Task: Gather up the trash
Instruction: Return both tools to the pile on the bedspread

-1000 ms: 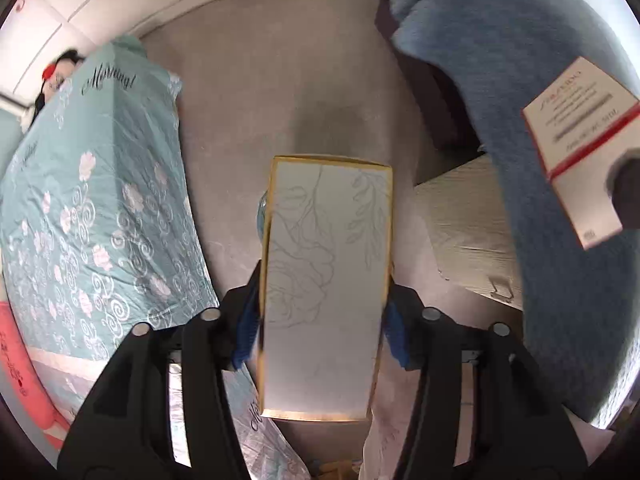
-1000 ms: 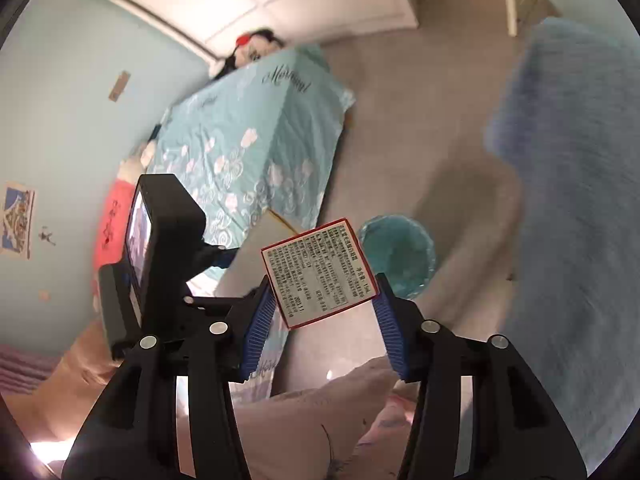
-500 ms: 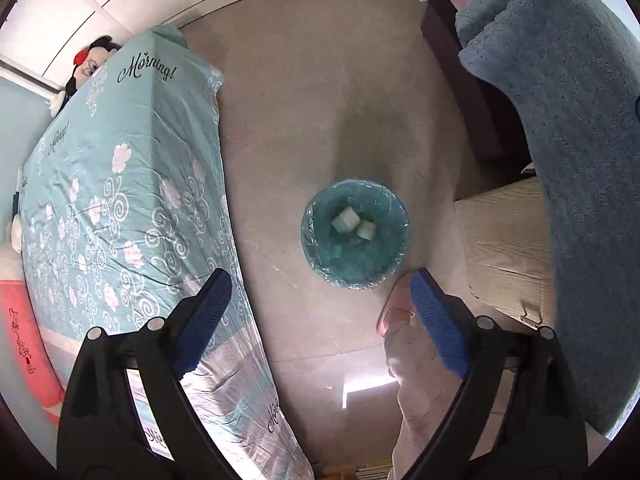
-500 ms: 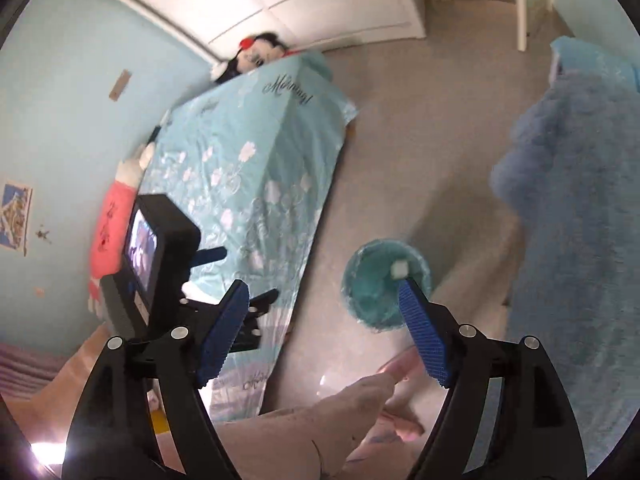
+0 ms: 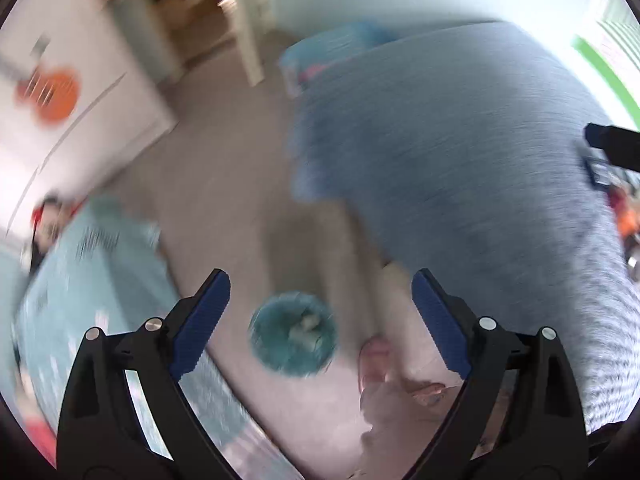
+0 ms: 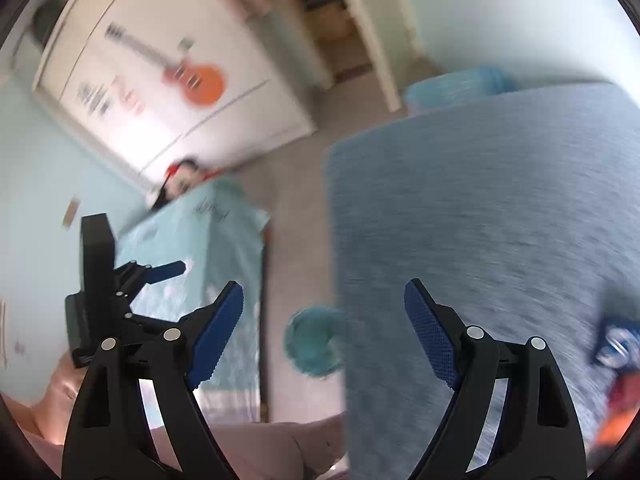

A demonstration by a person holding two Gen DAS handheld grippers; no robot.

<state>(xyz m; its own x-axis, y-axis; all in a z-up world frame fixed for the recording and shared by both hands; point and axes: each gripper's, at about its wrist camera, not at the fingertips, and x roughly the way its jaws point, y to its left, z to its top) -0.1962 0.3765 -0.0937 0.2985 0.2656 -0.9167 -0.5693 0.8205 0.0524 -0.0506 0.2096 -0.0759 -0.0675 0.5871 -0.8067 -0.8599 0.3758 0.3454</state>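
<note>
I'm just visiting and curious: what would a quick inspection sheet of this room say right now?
Surface: grey floor, blurred by motion.
Job's things: teal trash bin on the floor, pale pieces inside.
Clutter: coloured items on the blue blanket, too blurred to name.
Grippers: left gripper open, empty; right gripper open, empty.
Cables: nothing seen.
Surroundings: teal floral bed, plush toy, white wardrobe with guitar sticker, open doorway.

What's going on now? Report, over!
Left gripper open, empty. Right gripper open, empty. Trash bin on floor below, pale scraps inside. Nothing blocking.
</note>
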